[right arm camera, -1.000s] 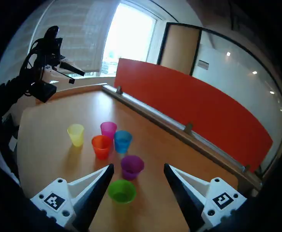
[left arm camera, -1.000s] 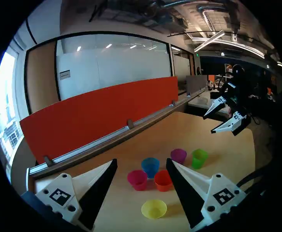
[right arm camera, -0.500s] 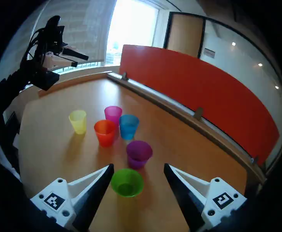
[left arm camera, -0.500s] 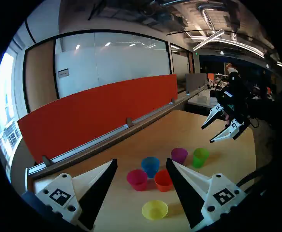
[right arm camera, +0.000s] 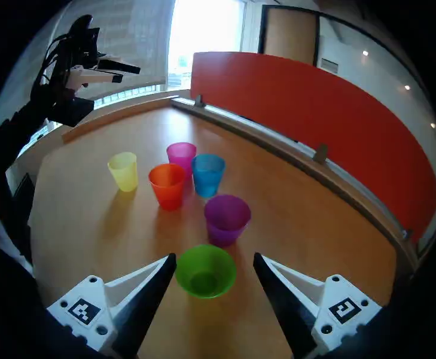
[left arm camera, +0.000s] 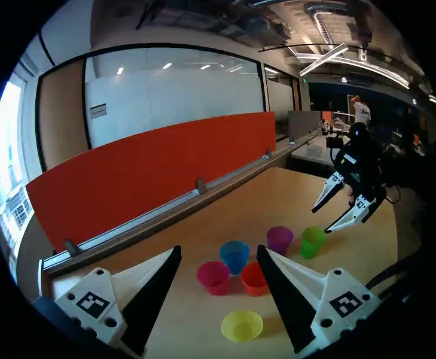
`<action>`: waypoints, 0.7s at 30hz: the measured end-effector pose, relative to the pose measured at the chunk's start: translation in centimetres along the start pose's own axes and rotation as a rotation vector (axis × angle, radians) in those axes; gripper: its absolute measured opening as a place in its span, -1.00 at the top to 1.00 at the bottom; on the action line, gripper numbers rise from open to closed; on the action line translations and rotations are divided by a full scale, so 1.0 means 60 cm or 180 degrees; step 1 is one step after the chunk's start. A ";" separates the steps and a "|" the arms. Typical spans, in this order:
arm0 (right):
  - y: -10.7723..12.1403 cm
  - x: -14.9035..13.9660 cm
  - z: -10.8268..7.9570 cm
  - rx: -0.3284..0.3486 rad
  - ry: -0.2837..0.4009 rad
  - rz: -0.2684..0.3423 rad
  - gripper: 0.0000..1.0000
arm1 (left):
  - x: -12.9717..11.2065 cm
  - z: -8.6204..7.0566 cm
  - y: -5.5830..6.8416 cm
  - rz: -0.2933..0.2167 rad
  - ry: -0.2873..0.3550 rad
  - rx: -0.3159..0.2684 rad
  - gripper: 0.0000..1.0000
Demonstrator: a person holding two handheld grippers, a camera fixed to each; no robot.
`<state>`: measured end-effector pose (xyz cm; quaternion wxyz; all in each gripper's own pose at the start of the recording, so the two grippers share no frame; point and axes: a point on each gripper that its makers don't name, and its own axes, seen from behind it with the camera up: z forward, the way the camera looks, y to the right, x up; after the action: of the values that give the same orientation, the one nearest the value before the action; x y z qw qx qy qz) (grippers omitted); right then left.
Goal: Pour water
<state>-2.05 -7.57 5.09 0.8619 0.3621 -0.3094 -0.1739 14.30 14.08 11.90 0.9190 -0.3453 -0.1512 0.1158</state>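
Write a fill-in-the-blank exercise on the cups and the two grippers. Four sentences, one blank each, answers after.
1. In the right gripper view, the cup framed between the right gripper's fingers is the ____ one.
2. In all, ____ cups stand upright on the wooden table.
3. The cup closest to the left gripper in the left gripper view is the ____ one.
4. Both grippers' jaws stand ____.

Missing words: green; six; yellow; open.

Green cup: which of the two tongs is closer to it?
Right. The right tongs hover open right at the green cup; the left tongs are far off, beyond the yellow cup.
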 end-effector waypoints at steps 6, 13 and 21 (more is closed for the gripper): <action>-0.006 -0.017 0.015 0.0052 -0.0055 0.0015 -1.00 | -0.002 0.005 -0.001 0.0001 -0.0006 -0.0001 -0.88; -0.015 -0.028 0.029 0.0111 -0.0086 0.0029 -1.00 | 0.002 0.007 -0.005 -0.0011 0.0009 0.0020 -0.88; -0.016 -0.042 0.039 0.0115 -0.0130 0.0017 -1.00 | 0.001 0.005 -0.007 -0.0020 0.0018 0.0032 -0.88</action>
<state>-5.55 -8.14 4.66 0.8492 0.3732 -0.3311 -0.1733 14.30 13.97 12.43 0.9215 -0.3405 -0.1492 0.1127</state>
